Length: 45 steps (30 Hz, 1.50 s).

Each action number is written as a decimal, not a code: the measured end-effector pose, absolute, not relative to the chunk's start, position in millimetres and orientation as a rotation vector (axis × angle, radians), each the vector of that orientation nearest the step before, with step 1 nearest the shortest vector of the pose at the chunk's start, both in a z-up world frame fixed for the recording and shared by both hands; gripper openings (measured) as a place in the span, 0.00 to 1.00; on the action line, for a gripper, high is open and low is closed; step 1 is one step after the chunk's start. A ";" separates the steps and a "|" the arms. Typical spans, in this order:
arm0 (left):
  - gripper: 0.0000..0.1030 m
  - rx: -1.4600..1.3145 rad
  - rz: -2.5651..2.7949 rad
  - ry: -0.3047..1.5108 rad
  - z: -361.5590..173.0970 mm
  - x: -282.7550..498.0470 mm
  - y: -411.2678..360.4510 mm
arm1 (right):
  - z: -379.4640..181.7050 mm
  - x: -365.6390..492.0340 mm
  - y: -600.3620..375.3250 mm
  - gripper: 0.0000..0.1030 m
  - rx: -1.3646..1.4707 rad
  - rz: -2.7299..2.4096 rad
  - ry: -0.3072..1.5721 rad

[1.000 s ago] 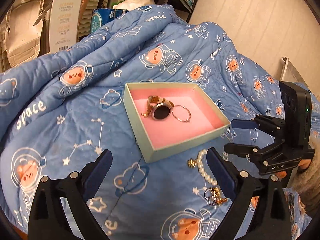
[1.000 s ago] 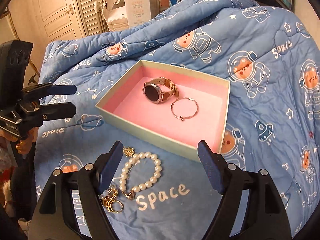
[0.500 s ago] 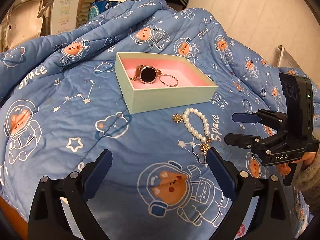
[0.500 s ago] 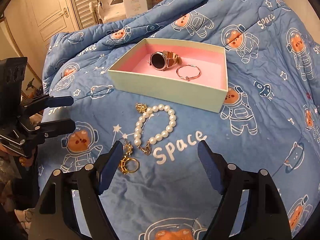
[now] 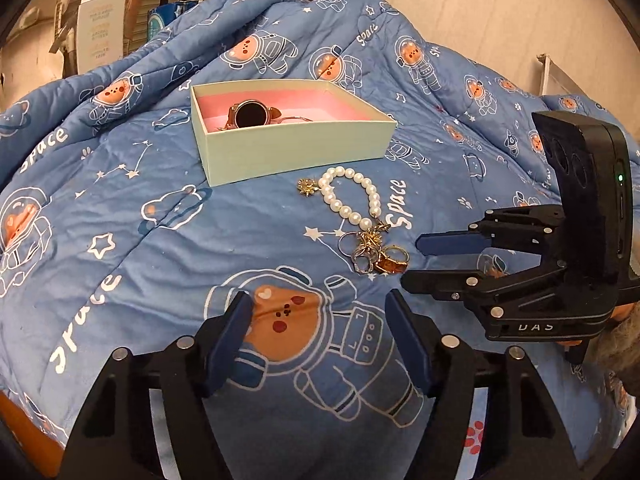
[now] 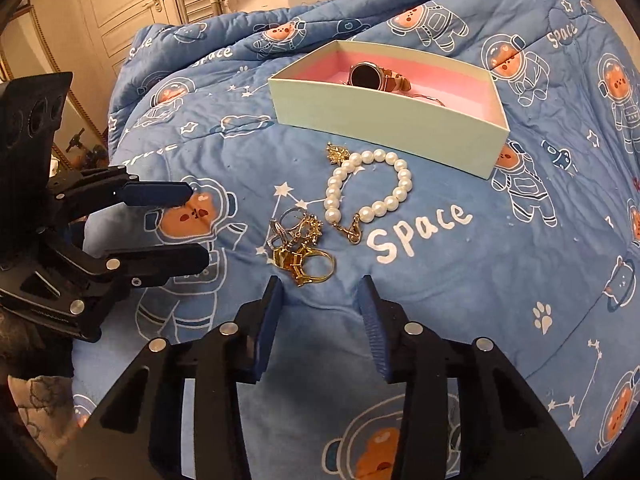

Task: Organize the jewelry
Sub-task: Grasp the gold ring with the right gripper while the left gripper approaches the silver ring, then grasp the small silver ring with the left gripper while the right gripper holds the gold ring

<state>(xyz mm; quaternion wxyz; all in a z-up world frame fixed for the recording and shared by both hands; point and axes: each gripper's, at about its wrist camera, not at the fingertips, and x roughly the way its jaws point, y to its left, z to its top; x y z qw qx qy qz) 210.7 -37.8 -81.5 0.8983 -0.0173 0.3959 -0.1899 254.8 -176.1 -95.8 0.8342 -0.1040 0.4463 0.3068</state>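
A blue quilt [image 6: 460, 280] covers the bed. On it sits the box [image 6: 384, 120], already holding a watch [image 6: 366, 76] and a thin bangle [image 6: 430, 99]. Just in front of the box lies the pearl bracelet [image 6: 368, 188], and touching its clasp end, a tangle of rings [image 6: 302, 248]. The right tool [image 6: 320, 312] hovers just short of the rings, jaws partly apart and empty; the left tool [image 5: 320, 340] is wide and empty. Likely step: fetching the rings. Next calls for a low, narrow pinch on one ring without dragging its neighbours.
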 end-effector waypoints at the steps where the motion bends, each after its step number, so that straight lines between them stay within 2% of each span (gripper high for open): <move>1: 0.58 -0.026 -0.400 0.820 -82.2 211.2 -39.6 | -96.2 256.4 -176.4 0.37 -0.212 0.649 0.946; 9: 0.45 0.011 -0.435 0.855 -87.0 224.0 -50.9 | -98.3 264.5 -171.9 0.36 -0.213 0.664 0.938; 14: 0.38 0.051 -0.457 0.856 -86.3 235.0 -63.7 | -98.5 268.0 -170.4 0.24 -0.205 0.673 0.937; 25: 0.28 0.091 -0.478 0.863 -87.4 242.5 -81.4 | -94.7 259.0 -194.3 0.24 -0.158 0.613 0.942; 31: 0.17 0.048 -0.478 0.869 -85.8 246.3 -81.1 | -96.0 253.0 -201.3 0.24 -0.137 0.596 0.949; 45: 0.17 -0.050 -0.488 0.842 -81.2 226.4 -64.3 | -96.3 249.2 -203.9 0.24 -0.103 0.584 0.951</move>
